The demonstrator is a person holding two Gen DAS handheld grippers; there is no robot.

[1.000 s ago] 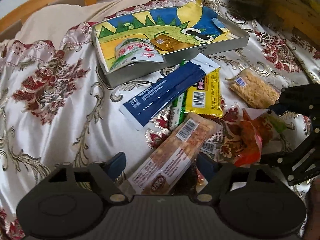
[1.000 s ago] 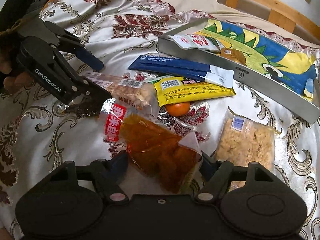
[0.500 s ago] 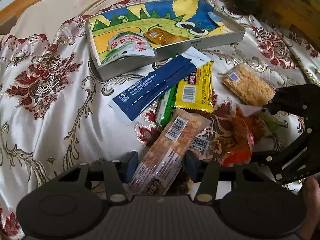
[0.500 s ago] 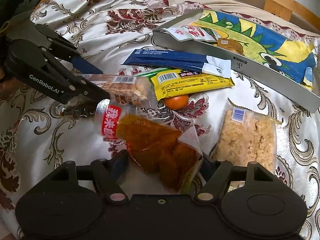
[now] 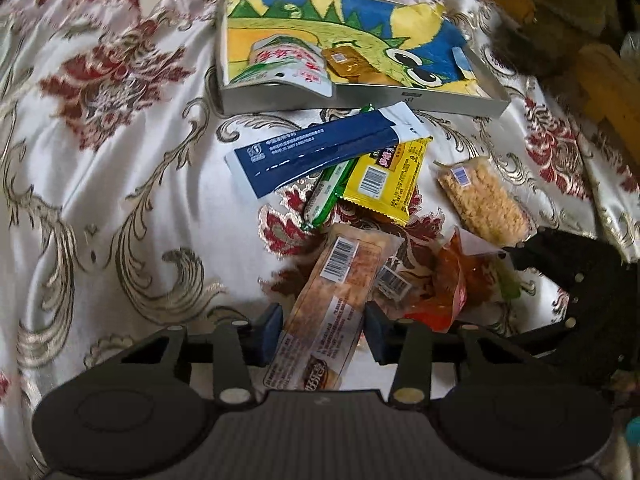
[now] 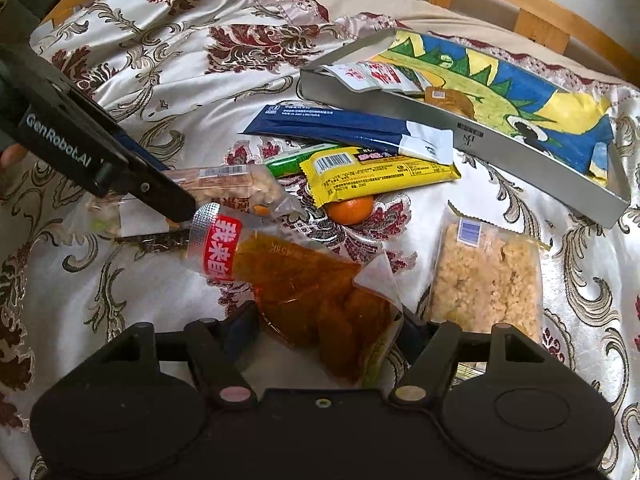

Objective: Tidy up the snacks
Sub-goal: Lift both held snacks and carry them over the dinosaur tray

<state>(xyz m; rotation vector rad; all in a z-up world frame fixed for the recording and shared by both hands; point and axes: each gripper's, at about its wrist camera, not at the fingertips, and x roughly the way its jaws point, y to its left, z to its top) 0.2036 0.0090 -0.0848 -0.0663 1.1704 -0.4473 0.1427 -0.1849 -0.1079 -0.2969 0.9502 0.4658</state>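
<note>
The sorting is sitting at an early stage, to my eye. The shallow grey box [image 5: 400,98] with the cartoon dragon lining is lying at the far side of the patterned bedspread [image 5: 120,200], and only two things are resting in it: a white pouch [image 5: 288,66] hanging over its near-left rim and a small brown packet [image 5: 348,64] just beside it. Everything else is waiting outside.

Near the box, a long blue sachet [image 5: 324,152] is lying across a green stick pack [image 5: 326,196] and a yellow wrapper [image 5: 384,180], with a small orange [image 6: 350,210] peeking out from under the yellow one. Off to the right a clear pack of puffed-rice cake [image 6: 486,280] is lying flat.

The left gripper [image 5: 324,330] is closing its jaws around the near end of a long clear-wrapped peanut brittle bar [image 5: 340,292], the blue pads sitting just at either edge of the wrapper; I cannot tell whether they are pressing yet. The bar is pale and crumbly-looking, with a barcode label at its far end.

The right gripper [image 6: 328,330] is also closing, straddling a limp clear bag of reddish-orange spicy snack [image 6: 312,288] with a red label; the bag is lying between the pads, bulging and soft, and a firm clamp is not showing yet.
</note>
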